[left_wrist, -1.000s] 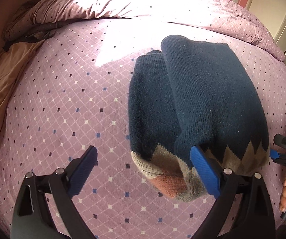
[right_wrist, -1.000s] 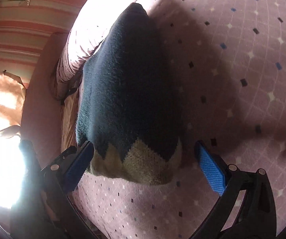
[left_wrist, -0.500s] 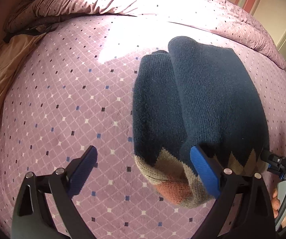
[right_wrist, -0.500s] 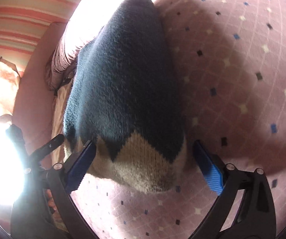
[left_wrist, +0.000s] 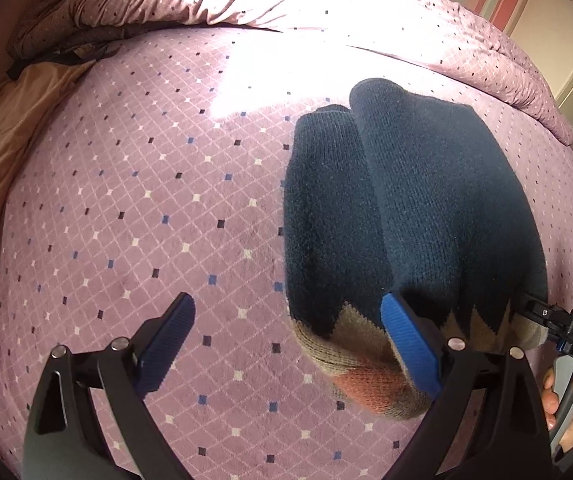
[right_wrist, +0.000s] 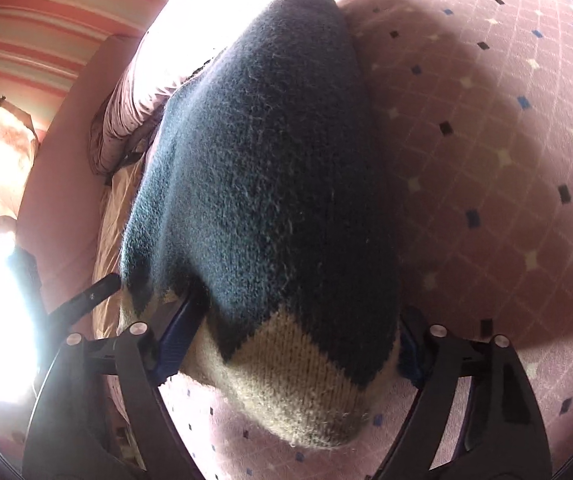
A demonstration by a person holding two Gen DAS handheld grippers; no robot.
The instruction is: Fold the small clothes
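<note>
The navy knit sweater (left_wrist: 426,216) lies folded on the purple bedspread (left_wrist: 146,200), patterned hem nearest. The right gripper (right_wrist: 294,344) has just been closing around that hem, pads not clearly pinching yet. The left gripper (left_wrist: 286,344) gapes, one finger over the hem, grasping nothing. It looks soft, thick and floppy; the hem corners seem the place to grip.

Right gripper (right_wrist: 290,354) blue pads mostly hidden behind dark blue knitted sweater (right_wrist: 270,184) with beige zigzag hem; contact unclear. Window side overexposed, details lost.
</note>
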